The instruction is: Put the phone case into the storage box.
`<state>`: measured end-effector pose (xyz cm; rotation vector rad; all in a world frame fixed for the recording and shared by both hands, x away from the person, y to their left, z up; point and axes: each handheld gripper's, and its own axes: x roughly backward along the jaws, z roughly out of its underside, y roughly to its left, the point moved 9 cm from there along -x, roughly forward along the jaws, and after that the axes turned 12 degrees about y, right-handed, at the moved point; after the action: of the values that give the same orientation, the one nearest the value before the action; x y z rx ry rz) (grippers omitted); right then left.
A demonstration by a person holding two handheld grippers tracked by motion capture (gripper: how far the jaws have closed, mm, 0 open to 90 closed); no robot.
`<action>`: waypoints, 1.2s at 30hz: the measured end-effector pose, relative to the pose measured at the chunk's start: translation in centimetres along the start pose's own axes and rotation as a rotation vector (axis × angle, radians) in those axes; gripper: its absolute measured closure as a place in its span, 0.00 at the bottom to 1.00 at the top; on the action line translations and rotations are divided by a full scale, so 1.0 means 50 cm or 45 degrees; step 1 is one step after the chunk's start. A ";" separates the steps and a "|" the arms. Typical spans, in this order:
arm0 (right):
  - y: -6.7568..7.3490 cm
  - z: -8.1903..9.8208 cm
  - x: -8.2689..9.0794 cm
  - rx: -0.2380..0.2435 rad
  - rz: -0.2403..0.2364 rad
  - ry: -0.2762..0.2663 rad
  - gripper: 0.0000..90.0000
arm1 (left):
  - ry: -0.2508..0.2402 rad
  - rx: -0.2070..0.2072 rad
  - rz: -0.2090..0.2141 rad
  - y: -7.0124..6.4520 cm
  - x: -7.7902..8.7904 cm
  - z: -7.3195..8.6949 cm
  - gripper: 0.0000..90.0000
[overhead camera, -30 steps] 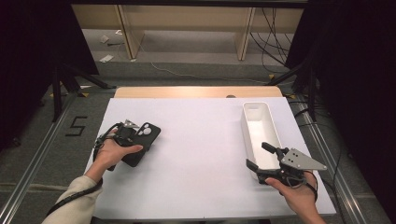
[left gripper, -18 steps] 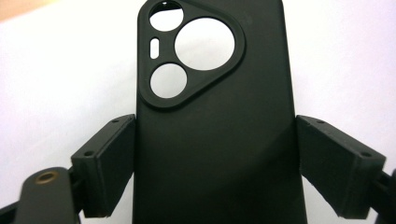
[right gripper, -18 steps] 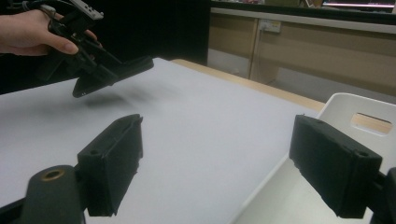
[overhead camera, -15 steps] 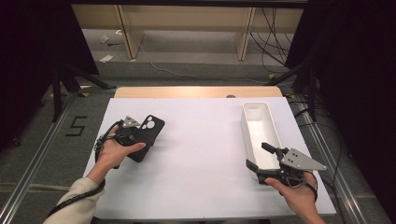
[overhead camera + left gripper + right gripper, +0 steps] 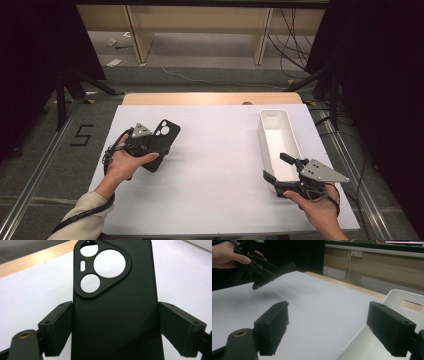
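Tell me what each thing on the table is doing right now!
Phone case: clamped between the left tool's jaws, lifted above the table, camera cutouts facing up.
Left tool: shut on the phone case.
Right tool: open, holding nothing.
White bin: upright, looks empty.

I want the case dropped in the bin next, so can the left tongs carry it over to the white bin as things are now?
Probably yes. The left tongs are shut on the phone case, lifted off the table, and bare tabletop lies between it and the white bin.
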<state>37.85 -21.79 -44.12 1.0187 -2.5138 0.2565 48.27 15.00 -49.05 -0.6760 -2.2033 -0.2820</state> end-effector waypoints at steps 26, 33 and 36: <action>0.004 -0.017 -0.025 -0.015 0.012 -0.007 0.16 | -0.038 -0.074 0.049 -0.062 0.009 -0.019 0.17; 0.004 -0.026 -0.035 -0.022 0.016 -0.005 0.09 | -0.056 -0.079 0.063 -0.075 0.012 -0.023 0.17; 0.007 -0.028 -0.042 -0.024 0.010 0.005 0.06 | -0.065 -0.075 0.066 -0.081 0.015 -0.025 0.17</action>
<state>39.39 -19.78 -43.78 0.9998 -2.5129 0.2360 46.43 11.41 -47.61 -0.7791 -2.2299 -0.3071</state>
